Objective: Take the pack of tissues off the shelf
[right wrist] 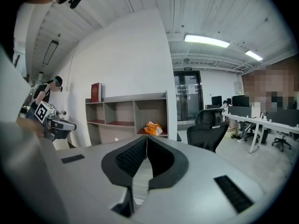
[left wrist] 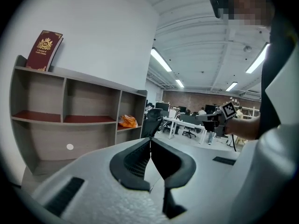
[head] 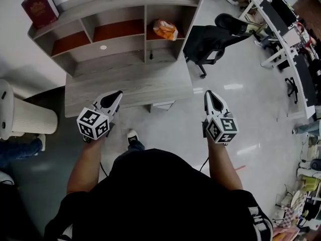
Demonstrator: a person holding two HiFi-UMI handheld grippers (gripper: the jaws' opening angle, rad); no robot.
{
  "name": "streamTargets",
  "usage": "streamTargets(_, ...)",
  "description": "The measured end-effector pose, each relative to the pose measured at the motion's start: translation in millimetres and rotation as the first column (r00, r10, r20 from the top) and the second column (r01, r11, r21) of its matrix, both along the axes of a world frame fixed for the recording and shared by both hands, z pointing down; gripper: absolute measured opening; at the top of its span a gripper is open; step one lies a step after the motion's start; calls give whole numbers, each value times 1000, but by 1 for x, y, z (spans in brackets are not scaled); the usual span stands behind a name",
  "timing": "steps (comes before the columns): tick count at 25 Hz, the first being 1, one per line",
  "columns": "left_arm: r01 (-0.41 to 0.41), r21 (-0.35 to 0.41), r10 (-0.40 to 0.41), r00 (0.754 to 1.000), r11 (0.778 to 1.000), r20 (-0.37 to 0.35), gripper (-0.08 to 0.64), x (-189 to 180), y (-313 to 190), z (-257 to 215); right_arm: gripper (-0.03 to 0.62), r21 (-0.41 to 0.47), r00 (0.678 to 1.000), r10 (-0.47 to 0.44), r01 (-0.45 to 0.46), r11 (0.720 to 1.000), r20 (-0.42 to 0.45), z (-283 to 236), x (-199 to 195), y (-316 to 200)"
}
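Observation:
An orange pack of tissues [head: 165, 29] lies in the right-hand compartment of the grey shelf unit [head: 120, 4] on the desk; it also shows as the orange pack [left wrist: 127, 121] in the left gripper view and the orange pack [right wrist: 153, 128] in the right gripper view. My left gripper [head: 118, 94] hovers over the desk's front edge, jaws shut and empty. My right gripper [head: 209, 93] hangs over the floor to the right of the desk, also shut with nothing in it. Both are well short of the shelf.
A red book [head: 41, 6] leans on the shelf's top left. A black office chair [head: 210, 41] stands right of the desk [head: 150, 79]. A white ribbed bin [head: 25, 115] sits at the left. More desks and chairs [head: 286, 29] fill the far right.

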State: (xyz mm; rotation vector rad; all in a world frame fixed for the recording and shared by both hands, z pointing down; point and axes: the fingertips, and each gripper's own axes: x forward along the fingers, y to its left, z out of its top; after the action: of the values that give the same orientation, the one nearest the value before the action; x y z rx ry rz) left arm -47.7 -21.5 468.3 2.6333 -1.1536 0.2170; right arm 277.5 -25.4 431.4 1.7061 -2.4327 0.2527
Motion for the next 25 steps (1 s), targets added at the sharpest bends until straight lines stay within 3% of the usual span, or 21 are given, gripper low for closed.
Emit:
streamTargets(10,-62,-40,60,997,997,-49,18,-51,-96,13,12,-7,998,59,-59,998,-38,-14,-58,-82)
streamTargets(20,-122,-97,116,991,988,-61,18,-77,-145,33,12,-18,994,97,-98,995,-60,-16,-101,-133)
streamTargets(25,-152,-114,139,984,982,-111,18,-92,-164,34,12,-30,992,104,-106,994,-69,-12,-125,-150)
